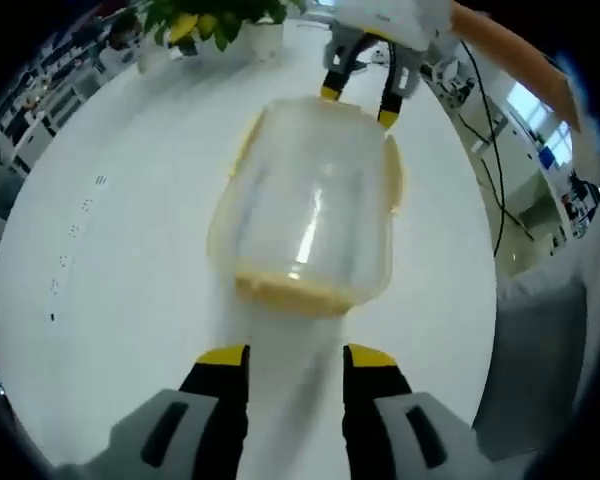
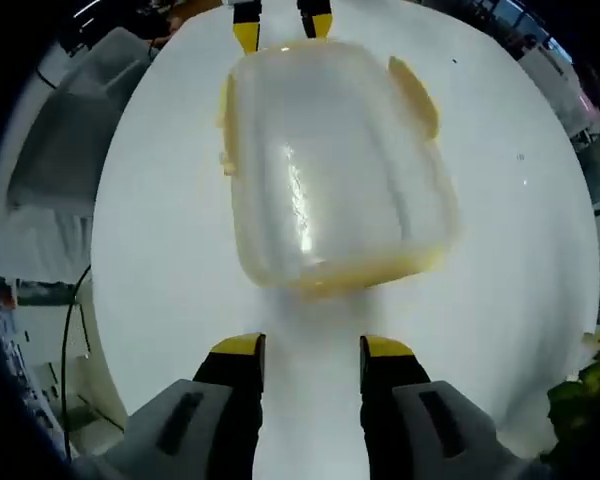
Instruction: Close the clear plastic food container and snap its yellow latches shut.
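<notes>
Left gripper view: my left gripper [image 1: 295, 357] and right gripper [image 2: 312, 347], jaws apart and empty, face each other across the container [image 1: 308, 215] mid-table [image 1: 110, 260], lid on, ready to press its latches [image 2: 414, 95].

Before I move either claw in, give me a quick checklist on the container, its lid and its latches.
1. Lid sits on the container: ok, it looks seated, though blurred.
2. Yellow latches snapped down: cannot tell, the side tabs look flared.
3. Left claw open and apart from the container: ok.
4. Right claw open and apart from it: ok.
5. Claws face each other across the container: ok, each appears at the far end of the other's view.
6. White table around it free: ok; plant stands far off.
</notes>
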`<state>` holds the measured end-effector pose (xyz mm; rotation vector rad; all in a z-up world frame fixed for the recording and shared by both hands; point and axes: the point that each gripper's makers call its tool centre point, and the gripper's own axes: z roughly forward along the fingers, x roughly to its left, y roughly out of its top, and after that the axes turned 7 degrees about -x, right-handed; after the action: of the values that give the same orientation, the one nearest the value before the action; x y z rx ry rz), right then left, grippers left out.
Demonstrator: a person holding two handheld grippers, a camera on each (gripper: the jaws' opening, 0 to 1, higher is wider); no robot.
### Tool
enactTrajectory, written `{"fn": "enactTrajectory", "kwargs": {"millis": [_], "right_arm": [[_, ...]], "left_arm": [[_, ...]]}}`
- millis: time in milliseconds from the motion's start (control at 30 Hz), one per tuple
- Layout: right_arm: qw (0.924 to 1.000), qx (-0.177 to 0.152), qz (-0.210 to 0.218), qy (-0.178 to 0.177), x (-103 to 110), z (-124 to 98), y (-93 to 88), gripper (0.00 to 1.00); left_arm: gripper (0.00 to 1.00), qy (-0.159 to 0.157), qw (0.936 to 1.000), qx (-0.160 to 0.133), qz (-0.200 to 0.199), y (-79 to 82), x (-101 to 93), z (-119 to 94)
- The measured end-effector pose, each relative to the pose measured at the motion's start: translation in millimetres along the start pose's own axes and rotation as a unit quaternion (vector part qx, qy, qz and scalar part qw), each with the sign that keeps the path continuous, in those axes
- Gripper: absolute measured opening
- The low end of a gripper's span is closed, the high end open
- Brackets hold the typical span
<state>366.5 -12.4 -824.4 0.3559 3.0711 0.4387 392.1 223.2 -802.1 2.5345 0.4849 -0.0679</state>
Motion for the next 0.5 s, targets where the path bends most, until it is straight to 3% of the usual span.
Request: {"fn": "enactTrajectory", "kwargs": {"millis": [67, 133, 167, 200, 267, 300, 333, 367, 400, 433, 500], "right_arm": [[0.9988, -0.011, 0.043, -0.020, -7, -6, -2.5, 0.31], [0.9952, -0.023, 0.093, -0.017, -7, -14, -2.8, 0.31], [0.9907, -0.043, 0.127, -0.022, -10, -20, 0.6, 0.33], [0.9824, -0.062, 0.172, -0.040, -17, -28, 3.8, 0.36], [0.9644, -0.091, 0.242, -0.057, -28, -38, 9.2, 0.37], [0.9418, -0.119, 0.308, -0.062, -33, -45, 14.9, 0.35], [0.9199, -0.143, 0.361, -0.057, -34, -48, 20.8, 0.32], [0.8807, -0.185, 0.435, -0.034, -34, -53, 33.1, 0.28], [0.8699, -0.197, 0.451, -0.025, -34, -54, 37.2, 0.25], [0.8456, -0.233, 0.480, 0.004, -34, -57, 48.3, 0.25], [0.8320, -0.250, 0.495, 0.000, -39, -57, 51.4, 0.30]], "left_arm": [[0.29, -0.001, 0.9977, -0.031, -0.060, 4.7, 3.1, -8], [0.24, 0.005, 0.9943, -0.060, -0.088, 11.2, 6.8, -16], [0.23, -0.005, 0.9867, -0.108, -0.122, 25.1, 2.7, -21], [0.24, -0.014, 0.9733, -0.148, -0.175, 37.2, 1.2, -27], [0.27, -0.018, 0.9464, -0.200, -0.253, 50.8, 4.4, -34], [0.28, -0.017, 0.9303, -0.216, -0.296, 54.3, 7.5, -36], [0.32, -0.037, 0.9158, -0.237, -0.322, 60.1, 3.7, -37], [0.39, -0.063, 0.8921, -0.250, -0.371, 63.6, -1.7, -36], [0.48, -0.077, 0.8773, -0.239, -0.409, 61.6, -6.6, -33], [0.57, -0.075, 0.8614, -0.225, -0.449, 55.5, -8.0, -26], [0.60, -0.065, 0.8579, -0.215, -0.462, 49.1, -8.7, -17]]}}
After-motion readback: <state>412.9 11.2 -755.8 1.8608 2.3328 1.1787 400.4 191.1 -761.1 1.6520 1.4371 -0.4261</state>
